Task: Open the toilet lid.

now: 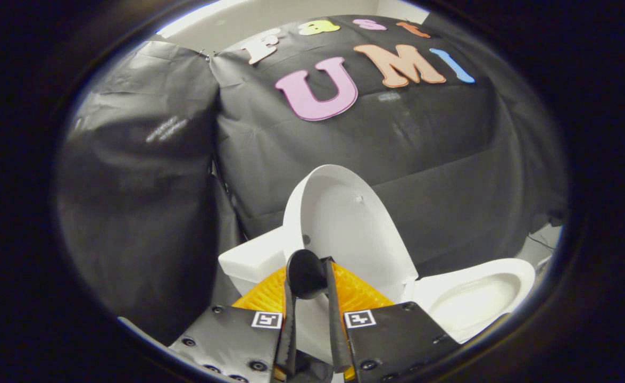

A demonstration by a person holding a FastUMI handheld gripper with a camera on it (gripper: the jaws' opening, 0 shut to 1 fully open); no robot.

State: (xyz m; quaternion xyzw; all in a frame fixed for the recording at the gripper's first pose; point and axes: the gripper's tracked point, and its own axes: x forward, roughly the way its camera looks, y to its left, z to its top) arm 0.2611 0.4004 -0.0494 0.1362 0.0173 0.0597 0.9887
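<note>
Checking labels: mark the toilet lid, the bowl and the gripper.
toilet lid (pixel 352 223): gripper view, inner face of the raised lid.
toilet bowl (pixel 477 300): gripper view, inside of the open bowl.
gripper (pixel 312 276): gripper view, between the fingertips, at the lid's edge.

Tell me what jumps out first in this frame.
The white toilet lid stands raised, just beyond the gripper, whose fingers are nearly together around a dark round knob. Beside the lid, the open toilet bowl shows its white inside, with black cloth draped behind.
</note>
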